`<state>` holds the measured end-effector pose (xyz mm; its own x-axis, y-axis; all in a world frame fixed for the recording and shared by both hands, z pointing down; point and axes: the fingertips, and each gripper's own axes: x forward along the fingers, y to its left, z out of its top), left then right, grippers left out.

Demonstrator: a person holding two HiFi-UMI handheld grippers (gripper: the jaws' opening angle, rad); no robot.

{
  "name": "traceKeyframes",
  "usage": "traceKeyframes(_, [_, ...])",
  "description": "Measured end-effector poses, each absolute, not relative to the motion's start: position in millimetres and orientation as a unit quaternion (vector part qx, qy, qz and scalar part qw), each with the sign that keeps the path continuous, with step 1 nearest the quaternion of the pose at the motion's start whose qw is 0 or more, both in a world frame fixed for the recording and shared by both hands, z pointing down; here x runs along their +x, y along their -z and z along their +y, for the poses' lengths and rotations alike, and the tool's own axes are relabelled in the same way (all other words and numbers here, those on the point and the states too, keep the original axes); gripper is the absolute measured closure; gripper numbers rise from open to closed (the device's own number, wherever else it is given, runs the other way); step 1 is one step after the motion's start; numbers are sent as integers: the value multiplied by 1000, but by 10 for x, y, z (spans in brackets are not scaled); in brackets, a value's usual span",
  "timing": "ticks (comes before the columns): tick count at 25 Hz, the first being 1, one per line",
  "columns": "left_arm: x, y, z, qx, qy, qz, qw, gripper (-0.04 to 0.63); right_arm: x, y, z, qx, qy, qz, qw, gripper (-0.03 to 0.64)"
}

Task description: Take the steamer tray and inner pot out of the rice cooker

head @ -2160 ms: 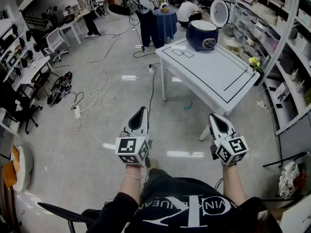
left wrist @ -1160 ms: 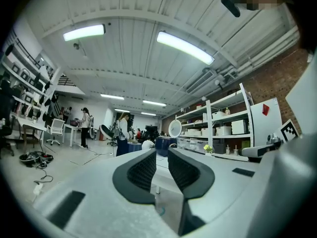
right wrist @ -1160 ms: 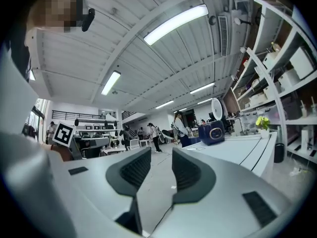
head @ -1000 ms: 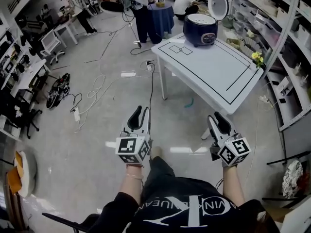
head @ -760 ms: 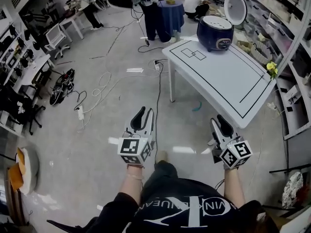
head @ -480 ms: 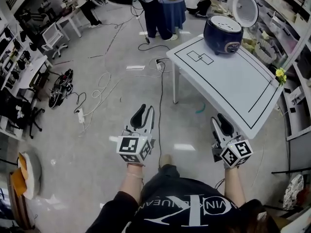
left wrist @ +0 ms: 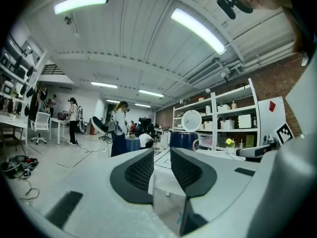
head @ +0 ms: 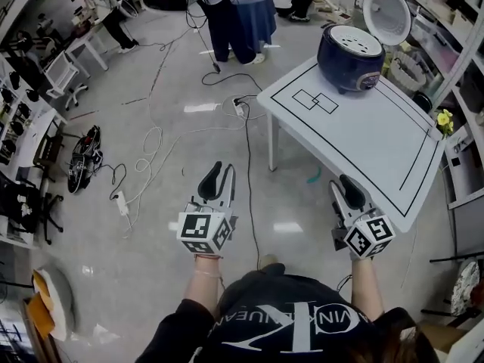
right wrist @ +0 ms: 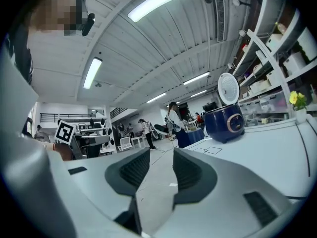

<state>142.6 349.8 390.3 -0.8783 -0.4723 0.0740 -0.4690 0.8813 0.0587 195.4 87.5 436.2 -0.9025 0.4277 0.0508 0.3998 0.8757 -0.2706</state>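
White lettering crosses the person's black shirt (head: 287,325), upside down and only partly legible. The marker cube (head: 203,233) on each gripper carries square black-and-white codes. The dark blue round rice cooker (head: 349,59) stands upright on the far corner of the white counter (head: 370,138), which is ruled with black lines. Its white lid (head: 386,15) is swung up and back towards the metal shelves (head: 463,138). A white perforated steamer tray (head: 357,41) lies in its mouth. The left tongs (head: 222,174) and right tongs (head: 349,187) are held level over the glossy grey floor (head: 136,278), well short of the cooker, with the jaws of both apart and empty. Cables (head: 151,146) trail across the floor, and yellow flowers (head: 444,118) stand at the counter's right edge.
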Motion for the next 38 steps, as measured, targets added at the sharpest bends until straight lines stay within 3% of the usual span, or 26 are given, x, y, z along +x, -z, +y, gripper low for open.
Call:
traceKeyframes(18, [86, -4105, 3262, 305, 17, -951, 49, 515, 973, -4430, 536, -141, -116, -982, 56, 482])
traceKeyframes(38, [-1869, -4096, 2100, 387, 7, -919, 71, 512, -428, -4471, -463, -50, -125, -989, 69, 480])
